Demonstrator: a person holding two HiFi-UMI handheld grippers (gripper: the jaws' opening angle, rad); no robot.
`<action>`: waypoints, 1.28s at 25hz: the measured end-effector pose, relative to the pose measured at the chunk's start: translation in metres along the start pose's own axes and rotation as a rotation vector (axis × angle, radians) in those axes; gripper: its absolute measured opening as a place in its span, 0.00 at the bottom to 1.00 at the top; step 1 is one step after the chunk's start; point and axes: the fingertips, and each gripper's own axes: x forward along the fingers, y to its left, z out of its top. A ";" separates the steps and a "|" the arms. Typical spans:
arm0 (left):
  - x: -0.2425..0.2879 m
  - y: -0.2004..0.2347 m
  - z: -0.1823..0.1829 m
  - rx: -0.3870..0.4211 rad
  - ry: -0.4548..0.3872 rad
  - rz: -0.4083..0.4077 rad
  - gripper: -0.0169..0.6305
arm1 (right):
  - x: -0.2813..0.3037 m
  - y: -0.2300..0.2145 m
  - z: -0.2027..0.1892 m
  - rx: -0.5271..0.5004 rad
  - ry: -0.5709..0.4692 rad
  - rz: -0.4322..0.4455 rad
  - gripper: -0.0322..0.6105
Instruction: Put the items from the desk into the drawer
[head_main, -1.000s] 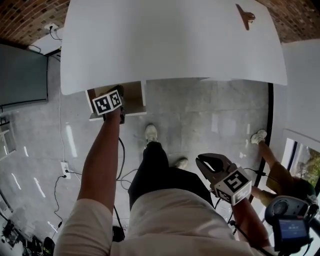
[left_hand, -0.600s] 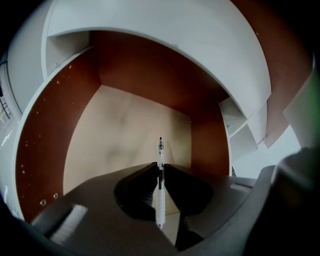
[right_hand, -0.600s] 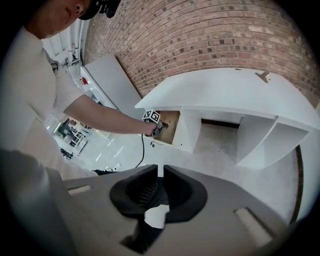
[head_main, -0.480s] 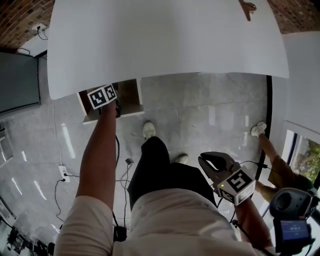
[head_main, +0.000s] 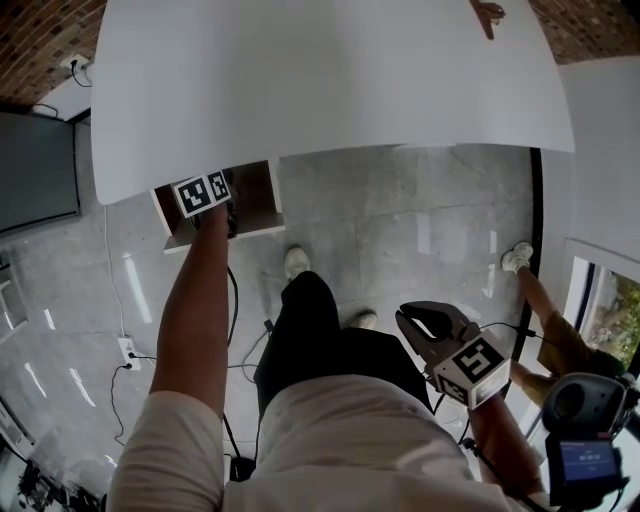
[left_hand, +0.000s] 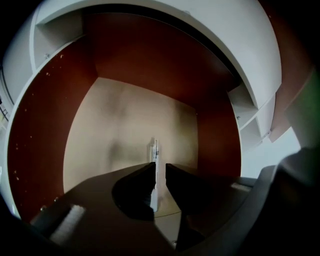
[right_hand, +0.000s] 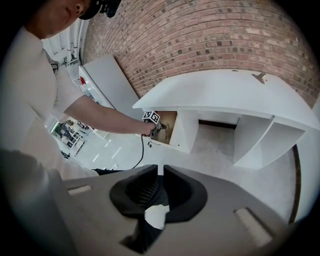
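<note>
The left tongs (left_hand: 159, 168) are inside the open drawer (left_hand: 115, 130), pinching a thin white stick (left_hand: 155, 150), maybe a pen. The stick points straight out past the tips, toward the back of the drawer, so opening the tongs should drop it in. Over on the far right end of the white table (head_main: 330, 80) lies a small brown thing (head_main: 489, 12). The right tongs (right_hand: 160, 170) are pressed together, hold nothing, and are on that side, so they are the nearer pair.

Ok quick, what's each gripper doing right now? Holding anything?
Left gripper: fingers closed on a thin white item, inside the drawer.
Right gripper: fingers closed, holding nothing.
</note>
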 end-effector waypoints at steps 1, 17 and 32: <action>-0.001 0.001 0.001 0.005 -0.001 0.004 0.14 | 0.000 0.000 0.003 0.009 -0.002 -0.006 0.11; -0.106 -0.045 -0.002 0.071 -0.049 -0.016 0.14 | -0.046 0.033 0.006 -0.031 -0.090 0.037 0.11; -0.371 -0.216 -0.128 0.256 -0.244 -0.195 0.04 | -0.144 0.082 -0.066 -0.284 -0.205 0.075 0.05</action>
